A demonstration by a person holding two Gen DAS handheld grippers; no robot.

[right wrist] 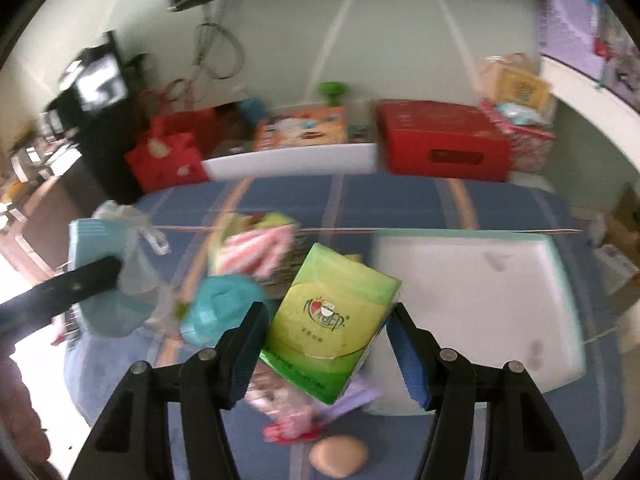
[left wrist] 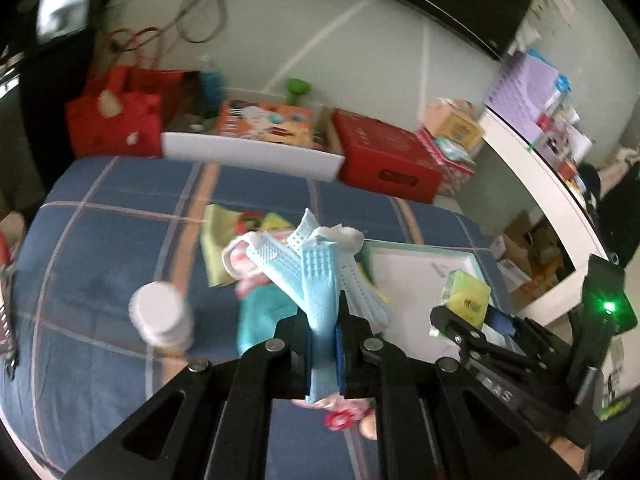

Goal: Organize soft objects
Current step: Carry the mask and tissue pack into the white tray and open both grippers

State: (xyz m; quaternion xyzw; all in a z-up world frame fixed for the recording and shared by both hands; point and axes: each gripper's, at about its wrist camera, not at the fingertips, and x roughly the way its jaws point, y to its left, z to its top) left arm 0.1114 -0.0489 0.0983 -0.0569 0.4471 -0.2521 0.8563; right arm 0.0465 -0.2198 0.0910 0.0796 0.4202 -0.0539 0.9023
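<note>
My left gripper [left wrist: 323,312] is shut on a light blue face mask [left wrist: 316,276], held up above the blue plaid bed [left wrist: 100,240]; the mask also shows in the right wrist view [right wrist: 100,280]. My right gripper [right wrist: 326,328] is shut on a green tissue pack [right wrist: 332,320], held above the bed just left of a shallow white tray [right wrist: 480,300]. The pack and the right gripper also show at the right of the left wrist view [left wrist: 468,300]. A teal soft item [right wrist: 216,312], striped pink cloth [right wrist: 256,256] and yellow-green cloth [left wrist: 216,248] lie in a pile below.
A white bottle [left wrist: 162,316] stands on the bed at left. A tan round object [right wrist: 338,456] lies near the front. Beyond the bed are a white bin [left wrist: 252,152], a red box [left wrist: 388,156] and a red bag [left wrist: 116,120]. A white shelf [left wrist: 540,184] runs along the right.
</note>
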